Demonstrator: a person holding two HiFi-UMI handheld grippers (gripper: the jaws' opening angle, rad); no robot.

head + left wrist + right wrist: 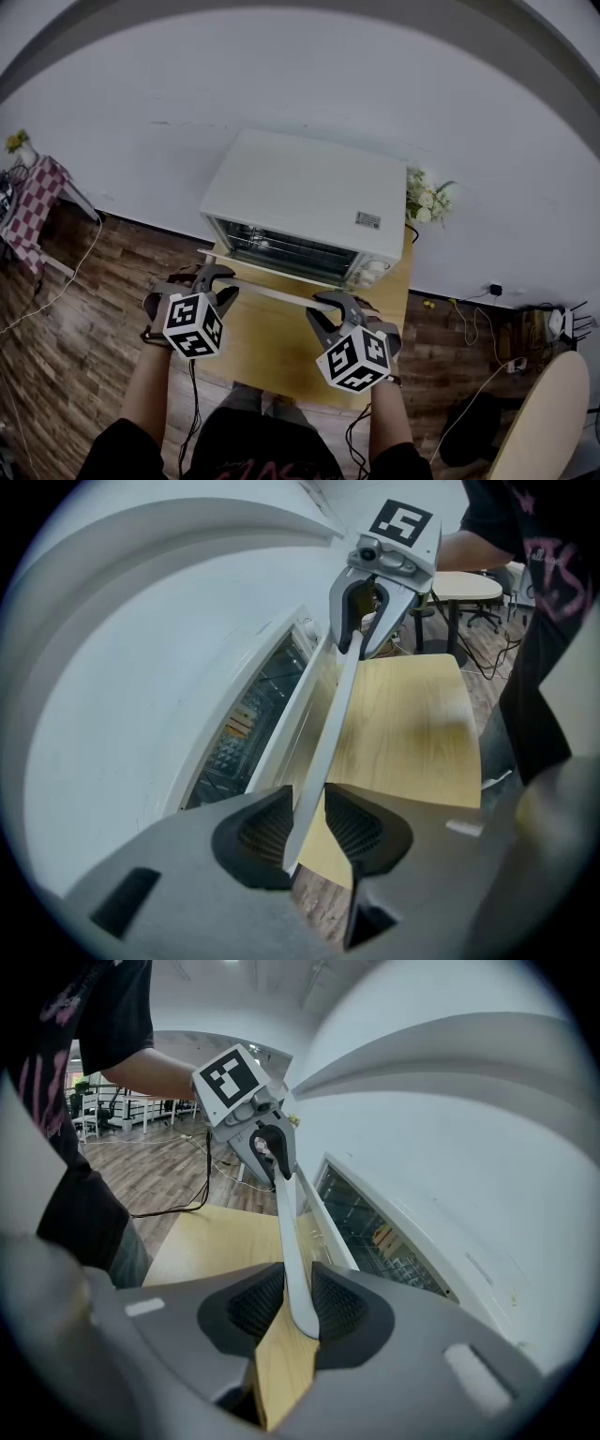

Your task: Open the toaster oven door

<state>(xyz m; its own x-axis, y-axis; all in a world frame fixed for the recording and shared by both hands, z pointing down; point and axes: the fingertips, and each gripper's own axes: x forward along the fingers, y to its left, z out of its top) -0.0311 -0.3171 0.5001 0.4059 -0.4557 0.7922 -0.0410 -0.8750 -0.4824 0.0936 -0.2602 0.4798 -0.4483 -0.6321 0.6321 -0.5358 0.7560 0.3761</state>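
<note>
A white toaster oven point(309, 192) stands on a small wooden table point(272, 342) against the wall. Its glass door point(281, 251) hangs a little open, tipped out at the top. The white bar handle point(279, 294) runs across the door's front. My left gripper point(217, 280) is shut on the bar's left end, and my right gripper point(328, 304) is shut on its right end. In the left gripper view the handle point(328, 728) passes between the pads of the left gripper point(307, 827). In the right gripper view the handle point(289, 1232) is pinched in the right gripper point(297, 1303).
A bunch of artificial flowers point(427, 201) stands right of the oven at the wall. A checked cloth point(34, 204) covers something at far left. A round tabletop point(544, 412) sits at lower right, with cables point(473, 323) on the wood floor.
</note>
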